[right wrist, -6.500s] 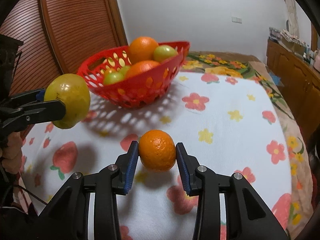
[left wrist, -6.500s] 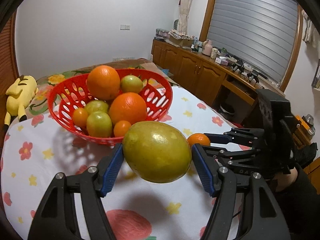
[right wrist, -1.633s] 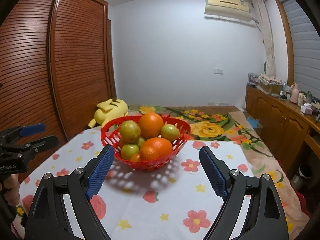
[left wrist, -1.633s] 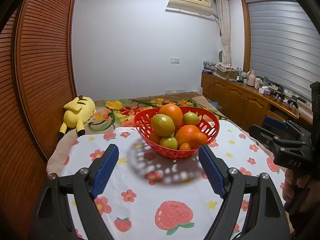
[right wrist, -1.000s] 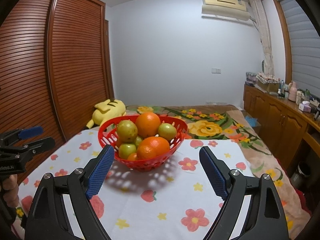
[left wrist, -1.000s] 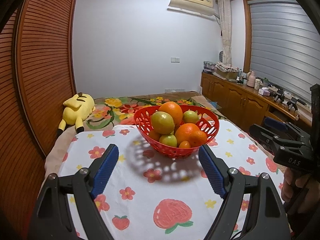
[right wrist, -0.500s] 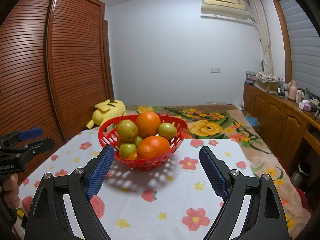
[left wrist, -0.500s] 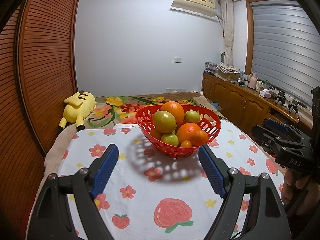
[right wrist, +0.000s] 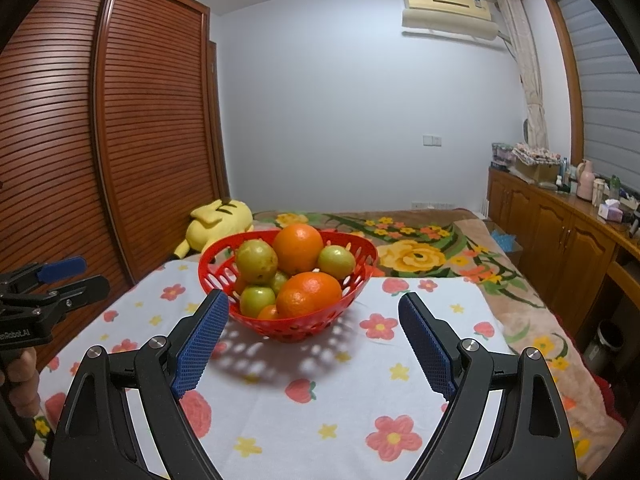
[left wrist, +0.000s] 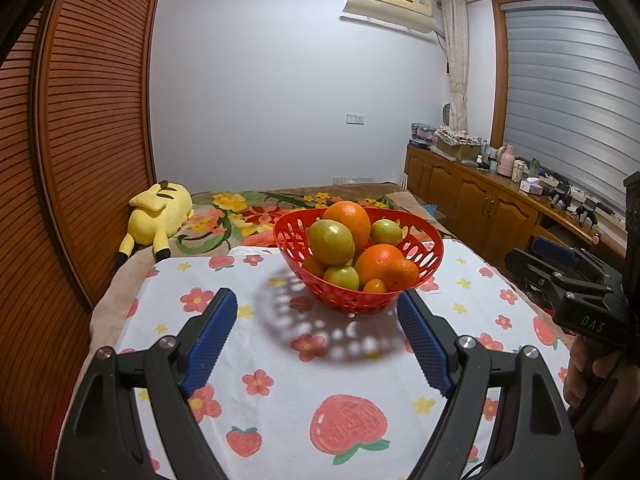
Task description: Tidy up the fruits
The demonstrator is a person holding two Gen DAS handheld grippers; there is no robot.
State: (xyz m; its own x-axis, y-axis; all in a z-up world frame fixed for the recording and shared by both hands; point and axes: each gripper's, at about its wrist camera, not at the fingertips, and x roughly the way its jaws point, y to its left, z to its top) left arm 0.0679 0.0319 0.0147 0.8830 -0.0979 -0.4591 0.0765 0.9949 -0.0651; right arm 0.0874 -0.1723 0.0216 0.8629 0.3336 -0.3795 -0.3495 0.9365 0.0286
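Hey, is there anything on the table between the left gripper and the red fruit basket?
Nothing visible. Only bare flowered tablecloth lies between the open left gripper and the red basket. The right gripper is off to the side.

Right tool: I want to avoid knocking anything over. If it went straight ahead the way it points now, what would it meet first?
Probably the red basket piled with fruit. It sits ahead between the open fingers of the right tool, only bare floral tablecloth before it. Depth is unclear, so it might pass above the rim.
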